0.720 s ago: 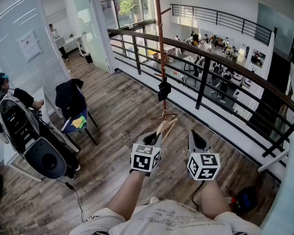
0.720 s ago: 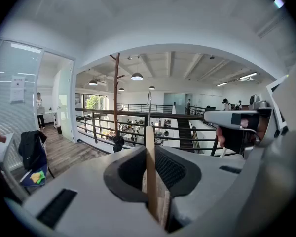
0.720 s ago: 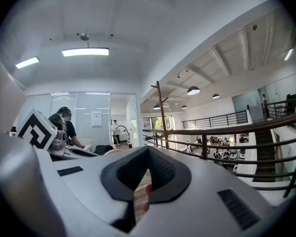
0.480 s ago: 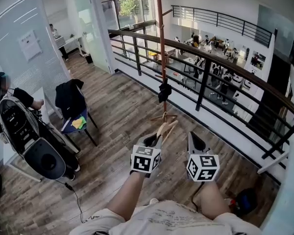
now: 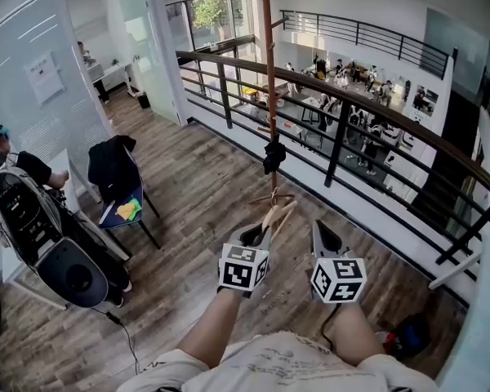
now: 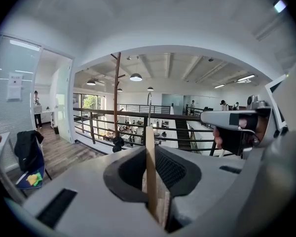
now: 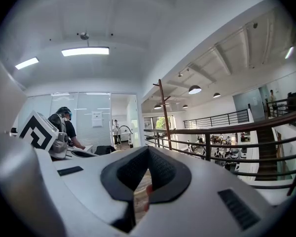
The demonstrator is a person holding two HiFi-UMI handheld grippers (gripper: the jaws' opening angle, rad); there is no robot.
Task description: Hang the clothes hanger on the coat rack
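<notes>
A light wooden clothes hanger [image 5: 276,213] is clamped in my left gripper [image 5: 257,233], which is shut on it. In the left gripper view the hanger's wooden body [image 6: 150,174] stands edge-on between the jaws, and its metal hook [image 6: 149,101] rises above them. The coat rack [image 5: 267,64] is a tall brown pole with short pegs, straight ahead by the railing. A black item [image 5: 273,154] hangs low on it. The pole also shows in the left gripper view [image 6: 117,98] and the right gripper view [image 7: 164,113]. My right gripper [image 5: 322,229] is beside the left one, shut and empty [image 7: 144,179].
A dark railing [image 5: 343,104] runs just behind the rack, over an open lower floor. At the left are a chair with a black jacket [image 5: 114,163], a seated person [image 5: 20,166], a backpack [image 5: 28,211] and a round black case [image 5: 75,273]. Glass walls close the left side.
Almost nothing: the view has shifted slightly and both grippers hold nearly the same place, the left still shut on the hanger.
</notes>
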